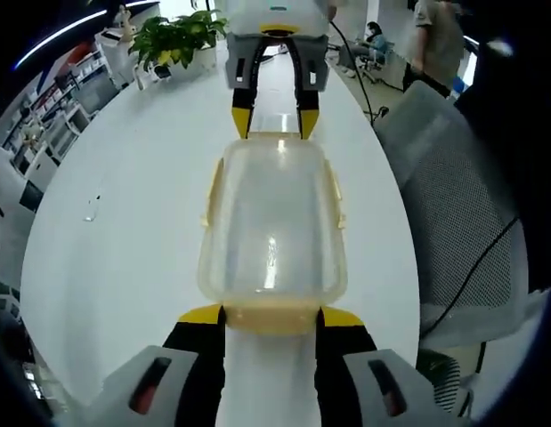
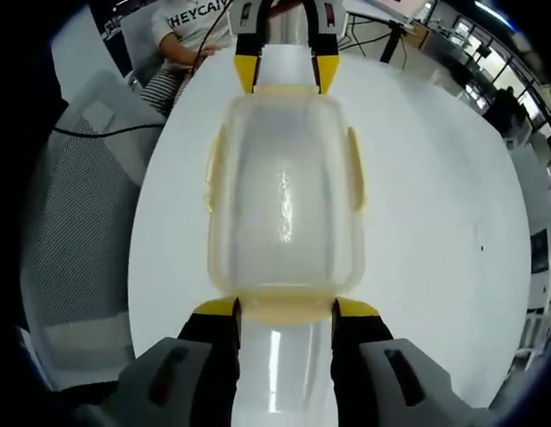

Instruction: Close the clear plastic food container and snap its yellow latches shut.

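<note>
With the clear rectangular plastic food container (image 1: 273, 231) lying on the white tabletop (image 1: 124, 258) between the two tools, its long axis runs straight from one hand-held gripper to the other, so each faces a short end head-on. In the left gripper view the left hand-held gripper (image 1: 272, 313) has its yellow-tipped jaws spread, one either side of the pale yellow latch (image 1: 272, 316) on the container's near short end; tips look touching or just beside the corners, not clamped on anything. Across the container the right hand-held gripper (image 1: 275, 124) stands at the far short end the same way. The right gripper view mirrors this: right hand-held gripper (image 2: 284, 308) jaws parted around its near yellow end latch (image 2: 284, 307), left hand-held gripper (image 2: 285, 76) at the far end. Both are about equally near; neither has the edge. Lid seems already seated on the container, judging by the flush top. Side latches (image 2: 212, 173) along the long edges look flared outward, likely not snapped, though that is hard to tell. Next move probably calls for pressing the end latches down or in, each hand-held gripper on its own end. Beyond the container's far end in the left gripper view, a green potted plant (image 1: 173, 40) sits on the tabletop; beside the container's long side a grey mesh office chair (image 1: 457, 205). Office room, a seated person (image 2: 182, 31) past the container in the right gripper view.
</note>
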